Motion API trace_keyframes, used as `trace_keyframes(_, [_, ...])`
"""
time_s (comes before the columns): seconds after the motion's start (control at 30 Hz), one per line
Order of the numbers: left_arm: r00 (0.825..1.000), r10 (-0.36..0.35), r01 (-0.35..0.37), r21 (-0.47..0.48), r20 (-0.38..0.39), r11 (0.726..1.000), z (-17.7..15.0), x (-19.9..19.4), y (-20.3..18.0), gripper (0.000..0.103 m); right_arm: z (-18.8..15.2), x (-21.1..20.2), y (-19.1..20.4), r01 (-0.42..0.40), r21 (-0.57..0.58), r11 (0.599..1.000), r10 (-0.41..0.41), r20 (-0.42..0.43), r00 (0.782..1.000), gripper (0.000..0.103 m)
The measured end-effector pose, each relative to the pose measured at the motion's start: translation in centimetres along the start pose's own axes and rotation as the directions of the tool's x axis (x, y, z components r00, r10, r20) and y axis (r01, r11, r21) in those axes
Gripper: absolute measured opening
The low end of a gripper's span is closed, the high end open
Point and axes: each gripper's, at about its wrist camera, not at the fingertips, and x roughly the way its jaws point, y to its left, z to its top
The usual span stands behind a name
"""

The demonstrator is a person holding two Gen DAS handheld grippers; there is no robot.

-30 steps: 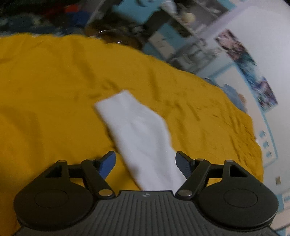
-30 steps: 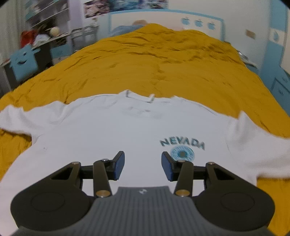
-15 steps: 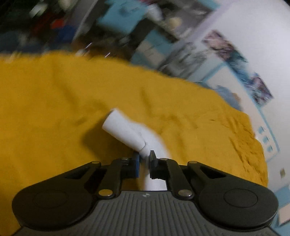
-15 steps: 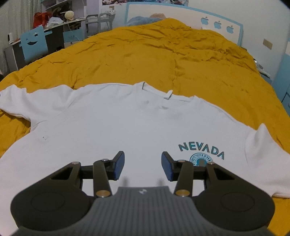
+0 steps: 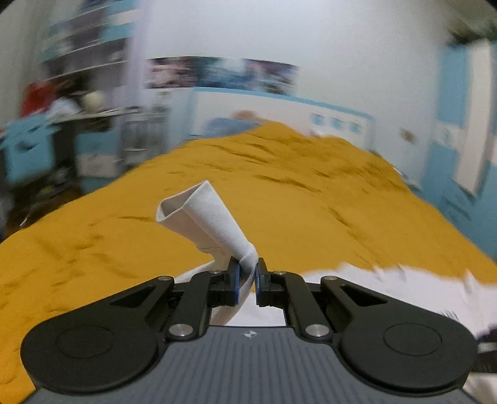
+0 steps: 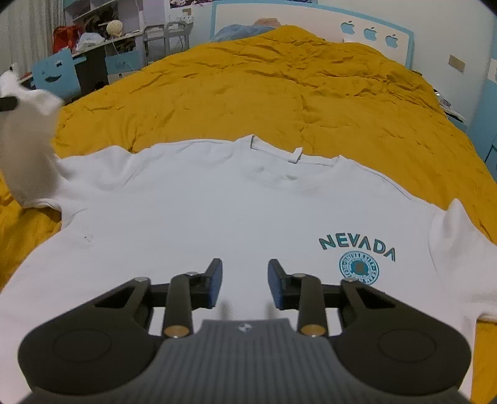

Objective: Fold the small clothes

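A white T-shirt (image 6: 202, 217) with a teal "NEVADA" print (image 6: 357, 245) lies face up on the yellow bedspread (image 6: 279, 87), collar away from me. My left gripper (image 5: 247, 275) is shut on the shirt's left sleeve (image 5: 205, 217) and holds it lifted above the bed; the sleeve end stands up like a tube. The lifted sleeve also shows blurred at the left edge of the right wrist view (image 6: 28, 140). My right gripper (image 6: 245, 279) is open and empty, hovering just above the shirt's lower chest.
The yellow bedspread (image 5: 310, 192) covers a large bed with a blue and white headboard (image 6: 372, 28). A blue chair (image 6: 57, 73), a desk and cluttered shelves (image 6: 102, 34) stand beyond the bed's left side. A blue cabinet (image 6: 484, 118) stands at the right.
My left gripper closed on the sleeve, lifted it off the bed and swung to face the headboard. My right gripper moved slightly left over the shirt, still open.
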Motion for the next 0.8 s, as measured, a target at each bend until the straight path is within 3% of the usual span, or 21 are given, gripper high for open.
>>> trace_keyframes(0.2, [0.985,-0.089,0.116,0.187,-0.146,0.976,-4.7,2.9,-7.9,0.009,-1.3,-1.1,-1.1,0.002,0.083,0.997,-0.001,-0.011,1.0,0.022])
trace_keyframes(0.27, [0.968,-0.108,0.162,0.238,-0.225,0.958,-6.7,4.0,-9.6,0.009,-1.9,-1.4,-1.4,0.005,0.101,0.995,-0.003,-0.02,1.0,0.022])
trace_keyframes(0.33, [0.941,-0.128,0.208,0.235,-0.314,0.95,-8.6,4.9,-10.4,0.01,-2.6,-1.7,-1.7,0.007,0.114,0.993,-0.004,-0.032,0.999,0.022])
trace_keyframes(0.4, [0.896,-0.189,0.263,0.137,-0.402,0.955,-10.1,5.3,-10.6,0.028,-3.3,-1.9,-1.9,0.007,0.124,0.992,-0.002,-0.039,0.999,0.022])
trace_keyframes(0.47, [0.834,-0.271,0.3,-0.018,-0.481,0.954,-10.5,6.3,-9.9,0.041,-3.8,-2.0,-2.0,0.004,0.136,0.991,0.002,-0.046,0.999,0.023])
trace_keyframes(0.5, [0.822,-0.297,0.303,-0.07,-0.485,0.951,-10.7,6.4,-9.4,0.042,-4.0,-2.0,-2.1,0.001,0.143,0.99,0.005,-0.047,0.999,0.023])
trace_keyframes(0.57, [0.82,-0.329,0.312,-0.116,-0.469,0.943,-10.7,6.1,-8.9,0.045,-4.2,-2.1,-2.1,-0.009,0.157,0.988,0.017,-0.048,0.999,0.023])
trace_keyframes(0.7, [0.79,-0.433,0.366,-0.234,-0.433,0.901,-9.7,5.3,-7.1,0.053,-4.0,-2.3,-1.8,-0.039,0.174,0.984,0.046,-0.035,0.998,0.023])
trace_keyframes(0.73, [0.792,-0.446,0.371,-0.253,-0.416,0.894,-9.5,5.0,-6.6,0.053,-3.8,-2.4,-1.7,-0.048,0.18,0.982,0.054,-0.029,0.998,0.024])
trace_keyframes(0.8, [0.813,-0.43,0.353,-0.257,-0.391,0.9,-9.0,4.6,-5.9,0.054,-3.4,-2.4,-1.6,-0.073,0.204,0.976,0.079,-0.022,0.997,0.031])
